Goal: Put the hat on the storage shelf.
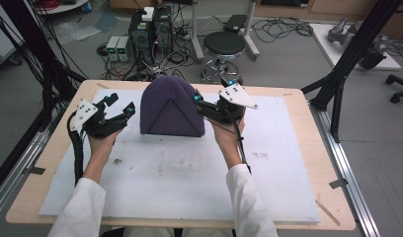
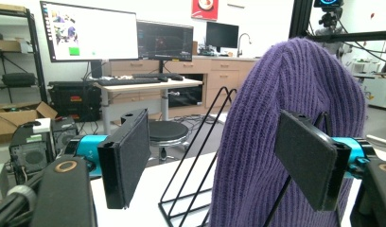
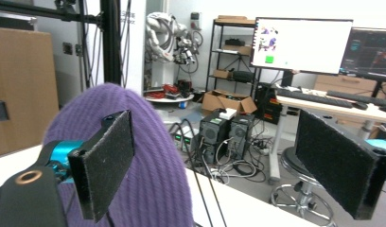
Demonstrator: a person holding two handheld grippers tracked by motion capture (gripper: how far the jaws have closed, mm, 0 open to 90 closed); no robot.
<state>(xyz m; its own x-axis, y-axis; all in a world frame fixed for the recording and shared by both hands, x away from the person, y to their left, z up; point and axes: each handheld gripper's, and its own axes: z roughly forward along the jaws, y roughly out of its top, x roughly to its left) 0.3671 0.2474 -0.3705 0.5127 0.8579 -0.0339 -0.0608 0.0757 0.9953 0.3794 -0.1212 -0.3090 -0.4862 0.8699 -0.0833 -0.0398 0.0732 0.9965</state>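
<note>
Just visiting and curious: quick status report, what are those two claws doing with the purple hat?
Left gripper and right gripper both open, flanking the hat, one each side. Hat sits over a black wire stand, not gripped. Nothing in the way.

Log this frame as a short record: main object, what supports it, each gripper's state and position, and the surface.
main object: purple knit beanie, pulled over a stand
support: black wire stand, its frame showing beside and under the beanie
surface: white mat on a wooden table
left gripper: jaws open, nothing between the pads, just left of the beanie
right gripper: jaws open, at the beanie's right side; contact cannot be told
hands: one on each gripper, white sleeves
</note>
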